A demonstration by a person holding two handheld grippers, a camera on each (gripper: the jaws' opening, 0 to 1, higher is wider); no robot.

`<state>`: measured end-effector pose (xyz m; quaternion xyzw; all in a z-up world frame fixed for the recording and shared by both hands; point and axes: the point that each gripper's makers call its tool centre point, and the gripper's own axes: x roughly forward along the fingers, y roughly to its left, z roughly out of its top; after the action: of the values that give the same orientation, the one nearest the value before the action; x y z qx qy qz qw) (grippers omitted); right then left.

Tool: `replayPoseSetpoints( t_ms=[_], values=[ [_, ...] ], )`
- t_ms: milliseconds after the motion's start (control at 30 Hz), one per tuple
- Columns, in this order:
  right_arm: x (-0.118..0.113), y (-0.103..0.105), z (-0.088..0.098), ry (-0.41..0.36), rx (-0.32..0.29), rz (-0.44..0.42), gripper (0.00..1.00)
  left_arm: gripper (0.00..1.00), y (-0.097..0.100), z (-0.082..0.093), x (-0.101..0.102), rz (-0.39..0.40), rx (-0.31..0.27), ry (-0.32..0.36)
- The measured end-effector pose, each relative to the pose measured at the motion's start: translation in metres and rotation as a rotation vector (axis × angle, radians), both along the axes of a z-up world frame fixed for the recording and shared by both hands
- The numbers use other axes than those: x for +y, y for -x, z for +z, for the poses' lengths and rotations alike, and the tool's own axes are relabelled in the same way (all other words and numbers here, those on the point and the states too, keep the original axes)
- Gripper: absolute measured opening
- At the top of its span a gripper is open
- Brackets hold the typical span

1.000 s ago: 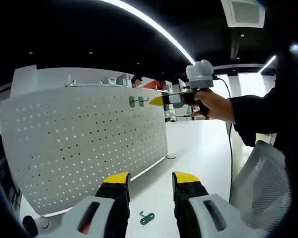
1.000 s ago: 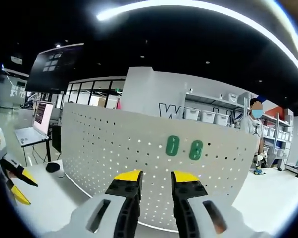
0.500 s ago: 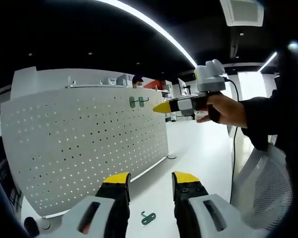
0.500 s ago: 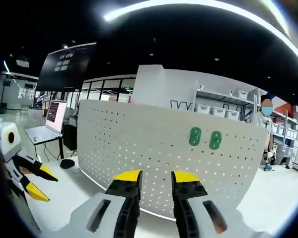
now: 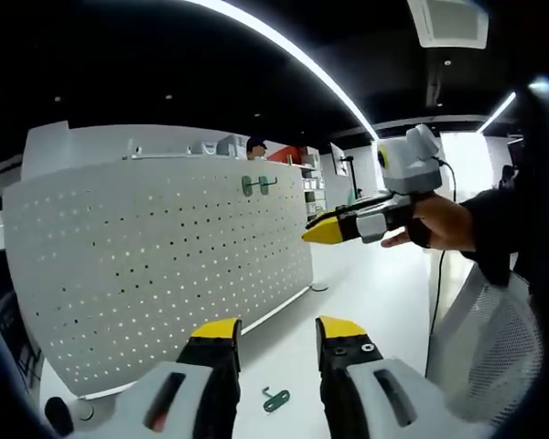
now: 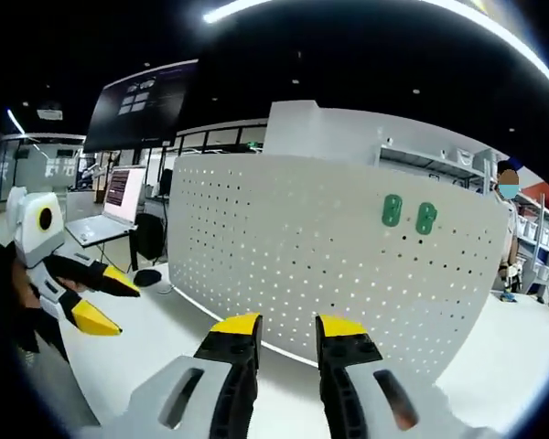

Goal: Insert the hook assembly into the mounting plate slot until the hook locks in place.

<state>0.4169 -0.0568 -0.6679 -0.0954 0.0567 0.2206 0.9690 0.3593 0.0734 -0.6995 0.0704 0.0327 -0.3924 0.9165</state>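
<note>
Between the yellow tips of the left gripper there is a clear gap and nothing is held; the jaws stand apart and empty. Just below and between these tips, on the white table, lies the small green hook assembly, flat on its side, close in front of the jaws. It looks like a thin bent metal piece: I judge it light, stiff and a little slippery, so it may slide on the smooth table when one jaw pushes it. The best hold seems to be across its flat plate part, leaving the bent hook end free for the slot.

Farther out, to the left of these jaws, stands the white perforated mounting plate, upright on the table. High on it, two green hooks already sit side by side.

The right gripper also has its jaws apart with nothing between them, and it looks straight at the mounting plate, where the two green hooks are up and to the right of its tips. From the left gripper view this tool hangs in the air, held by a hand, well apart from the plate.
</note>
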Motion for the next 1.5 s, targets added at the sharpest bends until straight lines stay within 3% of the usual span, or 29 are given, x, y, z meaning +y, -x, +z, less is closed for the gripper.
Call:
replayPoseSetpoints(
  t_ms=[300, 800, 1033, 1200, 1500],
  values=[
    [0.012, 0.008, -0.017, 0.015, 0.037, 0.037, 0.21, 0.32, -0.008, 0.0, 0.014, 0.055, 0.015, 0.027],
    [0.037, 0.008, -0.034, 0.037, 0.072, 0.113, 0.21, 0.31, -0.007, -0.001, 0.013, 0.051, 0.016, 0.024],
    [0.031, 0.002, -0.042, 0.063, 0.089, 0.126, 0.21, 0.31, -0.007, -0.001, 0.013, 0.047, 0.02, 0.026],
    [0.017, 0.003, -0.06, 0.105, 0.135, 0.141, 0.21, 0.3, -0.006, -0.003, 0.007, 0.028, 0.027, 0.024],
    [0.018, 0.015, -0.103, 0.18, 0.248, 0.223, 0.21, 0.3, -0.005, -0.006, 0.004, 0.014, 0.033, 0.016]
  ],
)
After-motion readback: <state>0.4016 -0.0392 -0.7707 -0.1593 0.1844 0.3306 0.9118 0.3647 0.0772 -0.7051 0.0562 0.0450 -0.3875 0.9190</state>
